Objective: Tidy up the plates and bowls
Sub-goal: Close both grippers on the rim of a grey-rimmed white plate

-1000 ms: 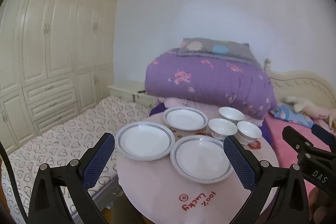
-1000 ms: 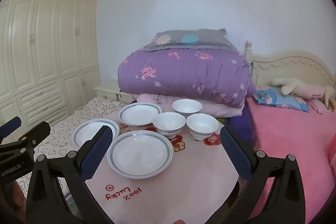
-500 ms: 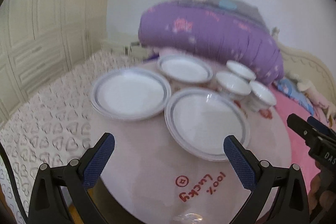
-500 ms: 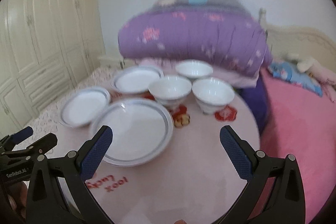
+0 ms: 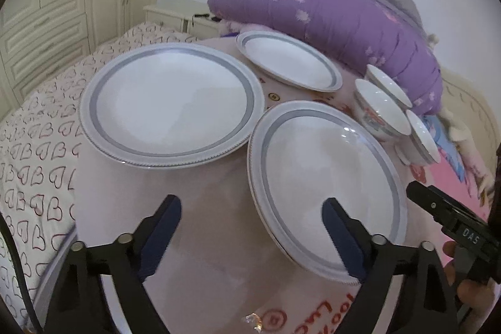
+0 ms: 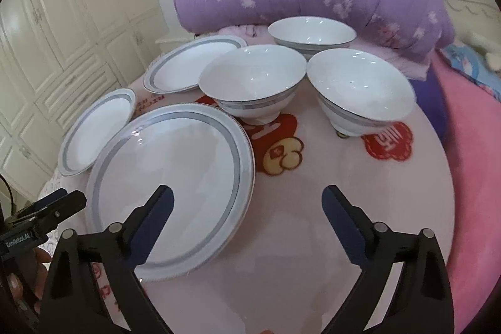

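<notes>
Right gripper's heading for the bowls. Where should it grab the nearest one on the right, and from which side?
Take the near-right bowl by its rim, one finger inside, one outside, coming from above on its near side. It stands upright on a narrow foot with steep flared walls, so a grip across the body would probably slip. The near rim faces the open right gripper, away from the neighbouring bowls.

Three plates and three bowls stand on one table.

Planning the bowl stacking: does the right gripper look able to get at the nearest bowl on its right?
Probably yes. The right gripper is open and empty, and only bare tablecloth lies between it and that bowl.
</notes>
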Demonstrator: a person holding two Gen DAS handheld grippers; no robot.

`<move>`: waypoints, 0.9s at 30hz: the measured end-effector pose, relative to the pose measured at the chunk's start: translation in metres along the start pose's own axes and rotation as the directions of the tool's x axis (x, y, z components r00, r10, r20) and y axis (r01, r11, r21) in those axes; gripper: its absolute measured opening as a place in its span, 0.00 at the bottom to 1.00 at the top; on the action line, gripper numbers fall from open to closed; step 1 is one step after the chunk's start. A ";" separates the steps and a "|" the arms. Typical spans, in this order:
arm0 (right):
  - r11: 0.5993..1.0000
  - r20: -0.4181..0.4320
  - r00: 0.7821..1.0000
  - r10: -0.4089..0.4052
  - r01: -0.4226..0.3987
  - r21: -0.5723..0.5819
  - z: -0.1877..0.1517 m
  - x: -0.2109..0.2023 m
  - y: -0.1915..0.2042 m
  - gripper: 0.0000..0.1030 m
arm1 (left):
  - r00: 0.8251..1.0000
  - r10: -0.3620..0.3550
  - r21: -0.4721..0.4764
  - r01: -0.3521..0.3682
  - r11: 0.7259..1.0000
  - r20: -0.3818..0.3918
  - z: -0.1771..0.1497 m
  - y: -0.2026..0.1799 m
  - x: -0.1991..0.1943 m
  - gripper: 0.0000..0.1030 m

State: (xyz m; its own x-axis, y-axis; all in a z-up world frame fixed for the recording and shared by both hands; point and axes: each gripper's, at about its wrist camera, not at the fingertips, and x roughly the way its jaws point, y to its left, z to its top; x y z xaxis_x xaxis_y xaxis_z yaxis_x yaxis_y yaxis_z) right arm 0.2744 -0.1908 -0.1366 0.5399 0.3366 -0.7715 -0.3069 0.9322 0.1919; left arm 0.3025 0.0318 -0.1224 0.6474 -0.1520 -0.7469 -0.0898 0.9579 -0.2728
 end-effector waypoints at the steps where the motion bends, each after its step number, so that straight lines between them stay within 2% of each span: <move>1: 1.000 -0.008 1.000 0.003 -0.003 -0.003 0.003 0.004 -0.001 0.85 | 1.000 0.000 -0.008 0.000 1.000 -0.005 0.002 0.003 0.008 0.75; 6: 1.000 -0.039 0.999 0.018 -0.019 -0.015 0.013 0.021 -0.001 0.73 | 0.998 -0.030 -0.038 0.028 0.999 -0.047 0.007 0.012 0.035 0.46; 10: 0.999 -0.060 0.998 0.027 -0.028 -0.027 0.020 0.032 0.002 0.62 | 0.997 -0.056 -0.041 0.053 0.998 -0.061 0.010 0.012 0.048 0.38; 15: 0.999 -0.098 0.994 0.050 -0.052 -0.014 0.027 0.051 0.005 0.43 | 0.988 -0.122 -0.044 0.119 0.992 -0.092 0.010 0.008 0.065 0.15; 16: 0.998 -0.105 0.993 0.055 -0.057 -0.011 0.028 0.053 0.006 0.39 | 0.986 -0.133 -0.046 0.129 0.991 -0.096 0.010 0.008 0.066 0.14; 18: 0.999 -0.114 0.993 0.037 -0.038 -0.009 0.026 0.056 0.007 0.38 | 0.987 -0.130 -0.043 0.127 0.991 -0.098 0.012 0.008 0.069 0.14; 20: 1.000 -0.124 0.992 0.011 -0.009 0.014 0.026 0.059 0.003 0.29 | 0.986 -0.140 -0.047 0.136 0.990 -0.094 0.008 0.010 0.070 0.14; 27: 0.999 -0.124 0.992 -0.001 0.005 0.033 0.021 0.054 0.006 0.28 | 0.989 -0.123 -0.046 0.119 0.992 -0.082 0.005 0.007 0.055 0.13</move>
State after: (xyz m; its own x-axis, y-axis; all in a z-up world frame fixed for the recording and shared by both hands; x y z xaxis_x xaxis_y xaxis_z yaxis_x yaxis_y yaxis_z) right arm 0.3181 -0.1645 -0.1646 0.4386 0.3169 -0.8409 -0.2783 0.9376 0.2082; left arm 0.3409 0.0311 -0.1623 0.5889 -0.2879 -0.7552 -0.0471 0.9206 -0.3877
